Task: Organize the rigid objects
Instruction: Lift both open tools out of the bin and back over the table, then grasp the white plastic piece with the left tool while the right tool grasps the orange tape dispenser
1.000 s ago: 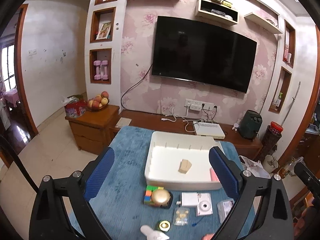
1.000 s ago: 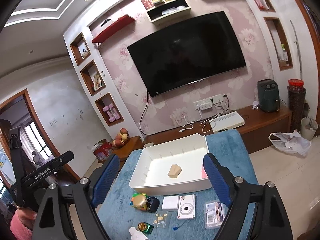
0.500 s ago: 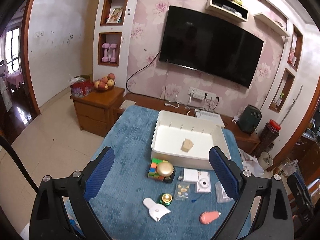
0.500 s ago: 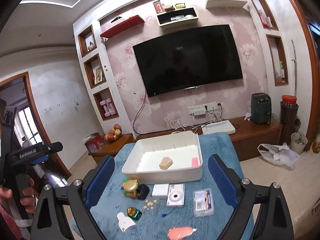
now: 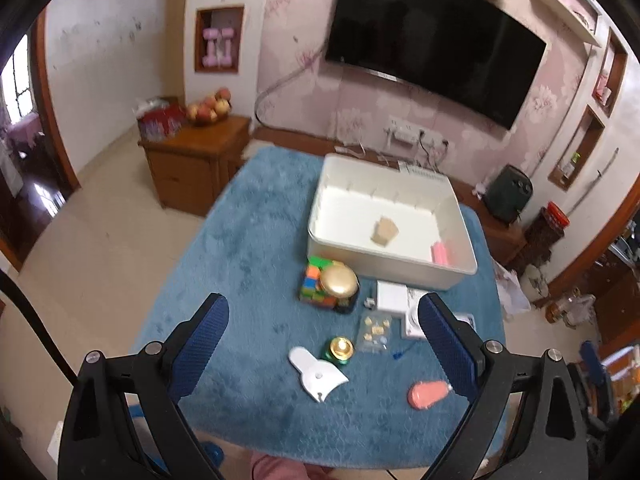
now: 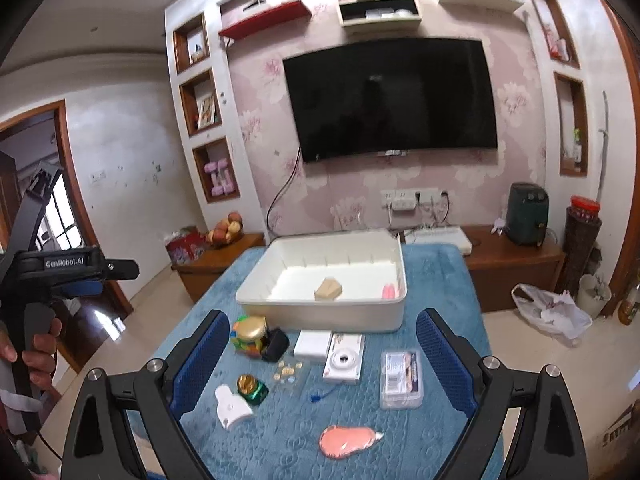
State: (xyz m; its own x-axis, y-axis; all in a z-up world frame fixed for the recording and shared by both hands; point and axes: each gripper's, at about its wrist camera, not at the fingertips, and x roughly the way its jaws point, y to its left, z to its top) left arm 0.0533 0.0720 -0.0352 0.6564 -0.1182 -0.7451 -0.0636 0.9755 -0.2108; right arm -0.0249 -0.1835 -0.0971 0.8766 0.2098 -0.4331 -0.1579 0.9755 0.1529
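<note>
Spanning the frame's middle, blue cloth (image 6: 440,280) under white bin (image 6: 320,312); "GenRobot.AI" on left gripper (image 5: 323,332), far left. Both wide, gripping nothing. White camera (image 6: 344,362), pink case (image 6: 348,440) lying low between right gripper (image 6: 323,354) fingers.

Left-view white camera (image 5: 412,316) half hidden behind the right finger; clear case's (image 6: 401,373) contents too small to tell

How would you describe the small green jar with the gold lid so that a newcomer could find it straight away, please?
Start at the white bin on the blue cloth and come toward the near edge, past the colour cube. The green jar sits beside the white scraper, just left of the clear packet. It alone has dark green sides under a shiny gold lid.
</note>
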